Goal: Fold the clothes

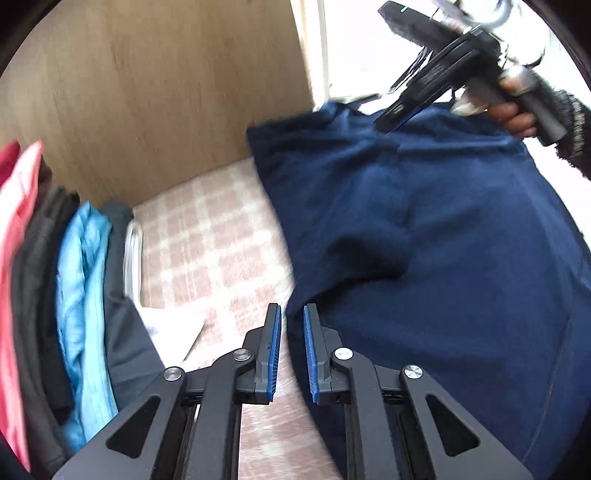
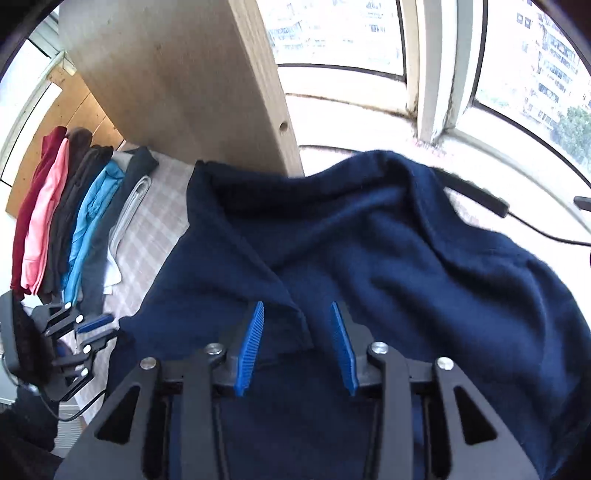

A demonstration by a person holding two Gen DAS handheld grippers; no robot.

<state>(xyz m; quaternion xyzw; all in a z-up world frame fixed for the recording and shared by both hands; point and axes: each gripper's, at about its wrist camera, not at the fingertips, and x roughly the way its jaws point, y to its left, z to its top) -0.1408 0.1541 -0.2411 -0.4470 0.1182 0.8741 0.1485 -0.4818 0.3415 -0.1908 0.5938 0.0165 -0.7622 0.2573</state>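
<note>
Beside the upright wooden panel point(image 2: 207, 85), on the checked cloth point(image 1: 207, 236), the navy garment point(image 2: 369, 258) lies rumpled and only partly laid out, so the work looks to be at the spreading and first-fold stage. The right gripper point(image 2: 301, 343) hovers over a loose edge of the navy cloth with its jaws parted and nothing pinched between the blue pads point(image 2: 251, 350). The left gripper point(image 1: 291, 350) sits at the garment's side nearest the panel's foot, jaws narrowed to a slim gap, holding nothing. Next, each probably needs to catch an edge and draw the bunched far part flat. On the other side of the panel's foot, a stack of folded clothes point(image 2: 74, 221) lies well apart from the garment. A black cable point(image 2: 476, 199) beyond the garment's far edge, towards the window point(image 2: 340, 33), could snag.
</note>
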